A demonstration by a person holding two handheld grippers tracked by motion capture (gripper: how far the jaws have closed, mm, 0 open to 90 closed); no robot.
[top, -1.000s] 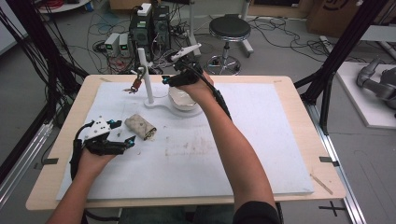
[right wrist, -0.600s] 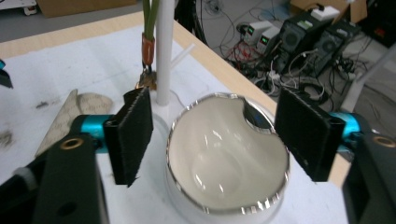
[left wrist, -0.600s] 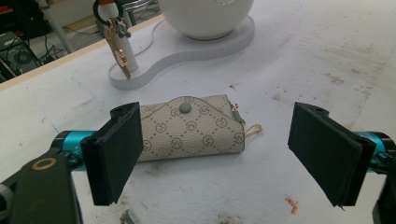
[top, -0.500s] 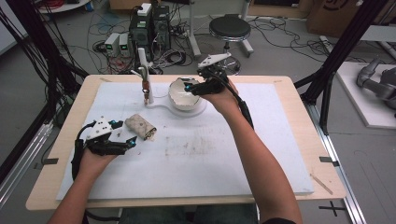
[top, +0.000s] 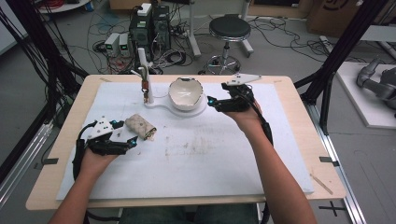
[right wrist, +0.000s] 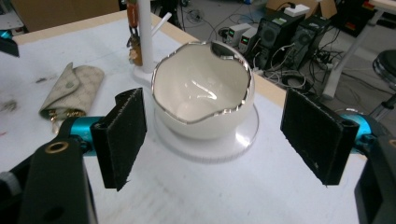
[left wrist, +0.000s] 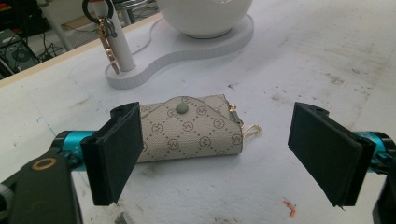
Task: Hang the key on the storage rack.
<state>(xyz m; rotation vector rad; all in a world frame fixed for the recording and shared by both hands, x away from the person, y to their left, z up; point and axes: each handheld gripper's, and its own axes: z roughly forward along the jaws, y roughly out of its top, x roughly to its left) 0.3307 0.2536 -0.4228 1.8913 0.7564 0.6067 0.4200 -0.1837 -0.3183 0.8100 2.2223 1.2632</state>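
Beyond the tabletop (top: 299, 93) we see a round black stool (top: 229, 28) on the floor. Left of it stand dark computer towers (top: 150, 25) amid tangled cables (top: 180, 55), and a grey machine part (top: 376, 81) lies on a white platform at right.

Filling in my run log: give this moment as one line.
left gripper: open, beside beige patterned key pouch | right gripper: open, facing white egg-shaped bowl | keys hang on white post

R hand-held gripper (top: 211, 102) withdrew from bowl (top: 185, 93).
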